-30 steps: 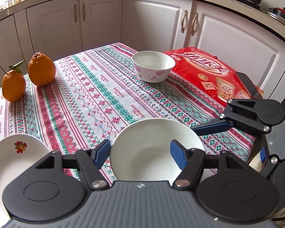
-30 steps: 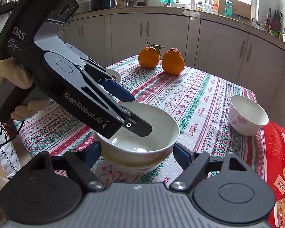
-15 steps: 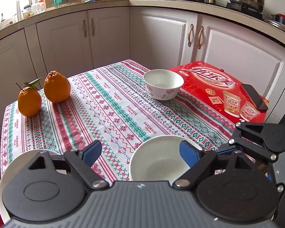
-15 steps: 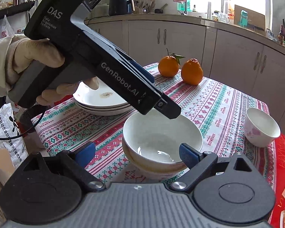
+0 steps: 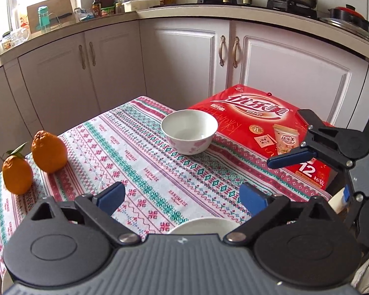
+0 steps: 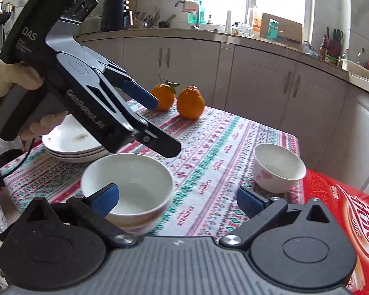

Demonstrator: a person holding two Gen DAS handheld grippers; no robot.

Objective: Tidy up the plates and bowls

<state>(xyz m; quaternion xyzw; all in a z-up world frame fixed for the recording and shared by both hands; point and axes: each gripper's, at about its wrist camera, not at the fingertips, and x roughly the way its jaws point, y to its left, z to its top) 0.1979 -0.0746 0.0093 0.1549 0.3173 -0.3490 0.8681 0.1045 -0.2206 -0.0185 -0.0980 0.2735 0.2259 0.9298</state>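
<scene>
A plain white bowl (image 6: 128,184) sits nested in a second bowl near the table's front edge; only its rim (image 5: 204,225) shows in the left wrist view. My left gripper (image 5: 182,196) hangs above it, jaws opening with nothing between the pads. My right gripper (image 6: 177,199) is also opening, just short of the stacked bowls and not pressing them. A small pink-flowered bowl (image 5: 189,130) stands alone by the red box and also shows as the small bowl (image 6: 278,167) at right. Stacked white plates (image 6: 71,145) lie at the left, partly behind the left gripper (image 6: 164,126).
Two oranges (image 5: 49,154) sit at the table's far left corner. A red carton (image 5: 258,123) lies along the right side. A gloved hand (image 6: 2,81) holds the left tool. The patterned tablecloth (image 6: 209,152) covers the table; white cabinets stand close behind.
Both grippers have opened wide and drawn back and up from the stacked bowls. The left finger has come out of the white bowl, which stays nested in the lower one.
</scene>
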